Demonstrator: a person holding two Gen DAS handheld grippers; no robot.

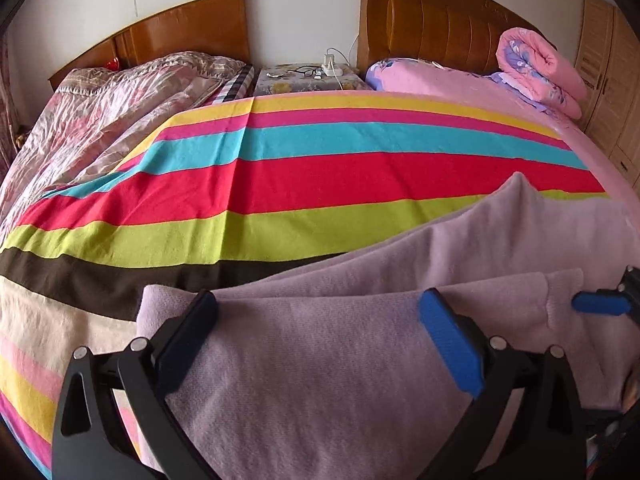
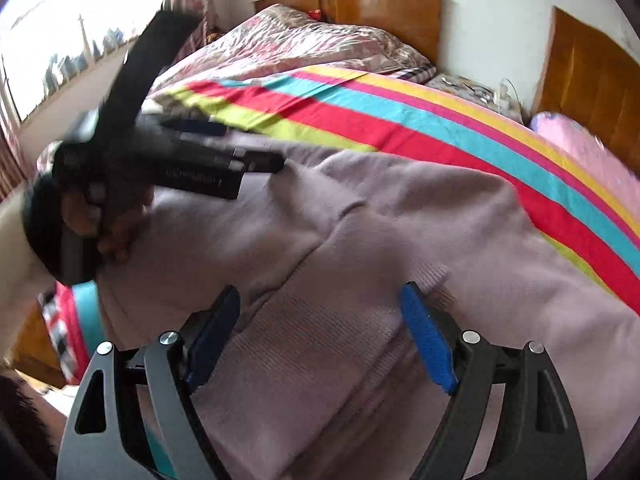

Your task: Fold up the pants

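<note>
Pants (image 1: 320,380), pale lilac knit, lie in folded layers on the striped sheet (image 1: 280,184) at the near edge of the bed; so we record them from the left wrist view. There our left gripper (image 1: 316,344) stands with jaws spread wide, one dark pad and one blue pad apart over the top layer, the cloth lying under and between them with neither pad pressing it. At the right edge we note a blue fingertip of the right gripper (image 1: 596,303) just beside the same cloth. Beyond, we list two wooden headboards, a rolled pink quilt (image 1: 540,68) and a small bedside stand (image 1: 308,80) between the beds. From the right wrist view we enter the pants (image 2: 360,240) again, spread across the sheet (image 2: 440,128), the ribbed part lowest. Our right gripper (image 2: 324,336) is released, jaws wide, fabric beneath the gap and ungripped. The left gripper (image 2: 224,160) appears blurred at upper left, over the far fold, carried in a hand (image 2: 108,220); its jaws we cannot read here.
</note>
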